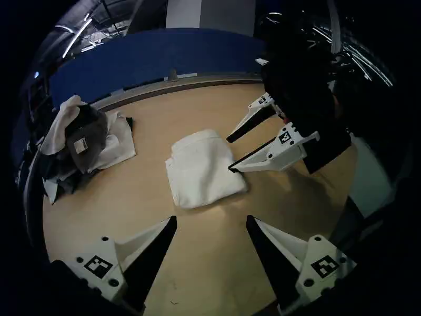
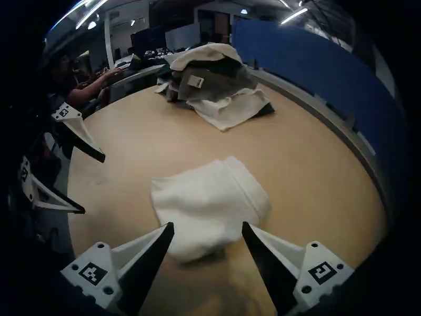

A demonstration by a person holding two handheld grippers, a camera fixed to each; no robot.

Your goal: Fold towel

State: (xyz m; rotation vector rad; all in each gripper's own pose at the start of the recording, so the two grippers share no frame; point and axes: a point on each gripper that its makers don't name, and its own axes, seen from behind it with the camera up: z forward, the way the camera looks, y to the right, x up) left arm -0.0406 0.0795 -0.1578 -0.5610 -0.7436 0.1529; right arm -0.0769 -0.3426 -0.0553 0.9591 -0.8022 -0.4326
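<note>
We see the towel (image 2: 210,203) at twelve o'clock, its near edge between the parted fingers of our right tool (image 2: 206,225). Our left tool (image 1: 211,218), also parted, sits farther back.

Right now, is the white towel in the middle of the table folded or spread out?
Folded. The white towel lies as a compact, layered bundle with rounded, doubled edges on the table, not spread flat.

Dim scene, ceiling strip lights (image 2: 293,16), soft shadows, fisheye-warped dark edges.
</note>
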